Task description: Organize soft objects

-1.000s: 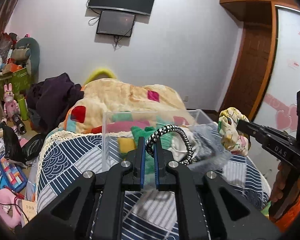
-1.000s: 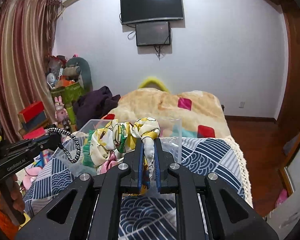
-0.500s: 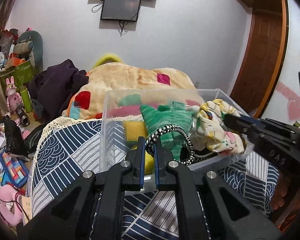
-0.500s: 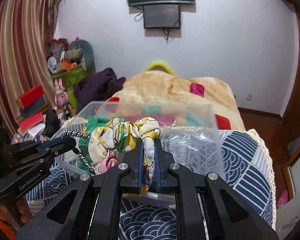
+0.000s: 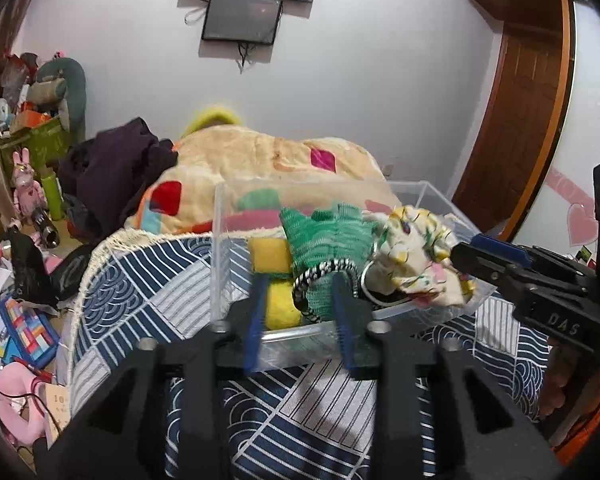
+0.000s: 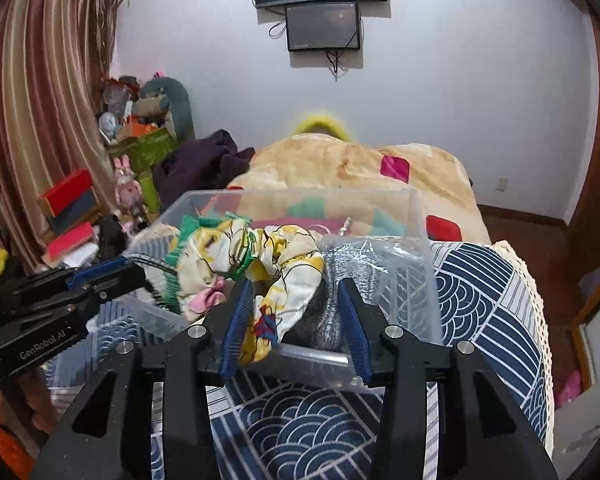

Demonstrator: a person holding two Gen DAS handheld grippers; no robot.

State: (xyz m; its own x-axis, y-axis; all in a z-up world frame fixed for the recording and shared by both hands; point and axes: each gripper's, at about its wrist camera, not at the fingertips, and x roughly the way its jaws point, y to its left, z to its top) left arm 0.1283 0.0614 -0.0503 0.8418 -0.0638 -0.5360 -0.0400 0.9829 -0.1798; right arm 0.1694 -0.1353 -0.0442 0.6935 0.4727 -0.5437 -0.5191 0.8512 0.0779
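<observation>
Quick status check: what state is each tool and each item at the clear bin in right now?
Left tool: open, at the bin's near rim.
Right tool: open.
Braided cord loop: released, lying in the bin.
Floral cloth: released, draped over the near wall.
Clear bin: lidless, on the bed.
Green knit cloth: inside.
Yellow sponges: inside.

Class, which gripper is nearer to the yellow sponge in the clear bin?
Left. The left gripper hangs open right over the yellow sponge; the right gripper straddles the floral scrunchie farther along the clear bin.
</observation>
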